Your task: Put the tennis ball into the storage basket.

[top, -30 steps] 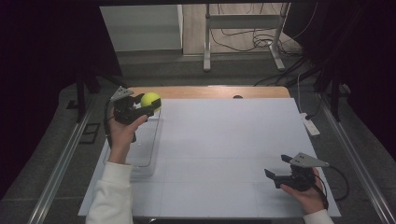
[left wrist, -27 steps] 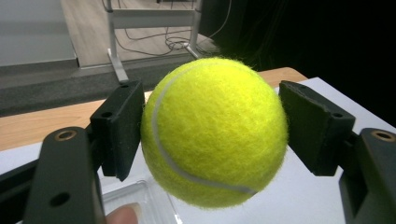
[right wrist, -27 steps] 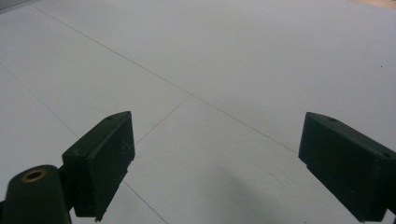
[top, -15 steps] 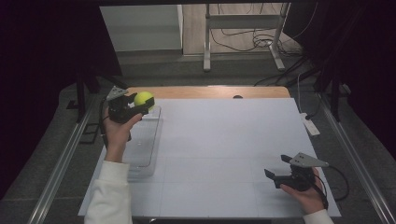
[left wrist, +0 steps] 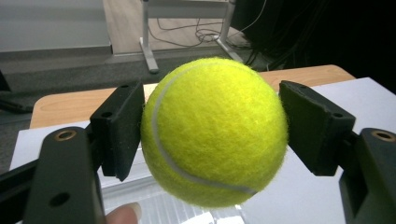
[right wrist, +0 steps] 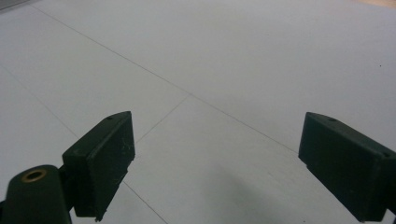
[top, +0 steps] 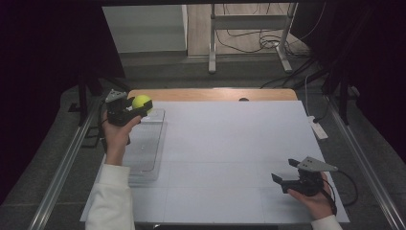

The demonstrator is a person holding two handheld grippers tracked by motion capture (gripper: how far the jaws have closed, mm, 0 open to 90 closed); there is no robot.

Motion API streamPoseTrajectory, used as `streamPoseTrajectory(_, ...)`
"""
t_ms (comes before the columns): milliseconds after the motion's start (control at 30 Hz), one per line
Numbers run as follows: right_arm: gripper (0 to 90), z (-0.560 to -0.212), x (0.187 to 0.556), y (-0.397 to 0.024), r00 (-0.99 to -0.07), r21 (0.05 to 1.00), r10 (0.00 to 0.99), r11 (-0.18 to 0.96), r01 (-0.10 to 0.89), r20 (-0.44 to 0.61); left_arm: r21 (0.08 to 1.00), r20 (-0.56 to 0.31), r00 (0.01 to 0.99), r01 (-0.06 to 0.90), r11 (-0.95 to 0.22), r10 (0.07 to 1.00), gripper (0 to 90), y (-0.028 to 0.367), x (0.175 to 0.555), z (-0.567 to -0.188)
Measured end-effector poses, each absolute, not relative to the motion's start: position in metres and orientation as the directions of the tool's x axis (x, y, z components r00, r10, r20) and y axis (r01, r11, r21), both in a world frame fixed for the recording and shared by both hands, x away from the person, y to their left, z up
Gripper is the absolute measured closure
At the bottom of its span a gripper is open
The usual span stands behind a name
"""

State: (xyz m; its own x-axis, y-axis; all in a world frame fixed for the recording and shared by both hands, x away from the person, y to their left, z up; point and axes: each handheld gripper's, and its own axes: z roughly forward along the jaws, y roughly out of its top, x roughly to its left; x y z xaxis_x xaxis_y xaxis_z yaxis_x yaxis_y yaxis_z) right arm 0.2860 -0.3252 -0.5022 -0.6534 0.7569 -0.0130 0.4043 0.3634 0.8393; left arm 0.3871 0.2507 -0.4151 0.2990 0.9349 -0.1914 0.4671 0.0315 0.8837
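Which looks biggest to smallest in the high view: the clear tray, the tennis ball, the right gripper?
1. Clear tray, by far.
2. Right gripper, though it is nearer the camera.
3. Tennis ball, held in the left gripper.

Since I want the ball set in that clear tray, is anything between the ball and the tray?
Nothing visible. The left gripper holds the tennis ball above the far end of the clear tray, which looks empty; the right gripper rests far off.

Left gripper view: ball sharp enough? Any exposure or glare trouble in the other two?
Left gripper view: tennis ball crisp, fuzz and seam readable; background softer. High view: dark surroundings, the white table evenly lit, no glare. Right gripper view: dim, greyish, right gripper casts a faint shadow.
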Motion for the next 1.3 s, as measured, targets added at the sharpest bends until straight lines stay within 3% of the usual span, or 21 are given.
streamPoseTrajectory(633, 11.3, -0.503, 0.286, -0.324, -0.655, 0.836, 0.756, 0.368, 0.406, -0.014, 0.839, -0.230, 0.237, 0.540, 0.069, 0.944, 27.4, 0.271, 0.397, -0.435)
streamPoseTrajectory(1300, 11.3, -0.504, 0.287, -0.325, -0.660, 0.840, 0.751, 0.360, 0.405, -0.004, 0.785, -0.183, 0.189, 0.619, 0.027, 0.965, 27.4, 0.272, 0.417, -0.447)
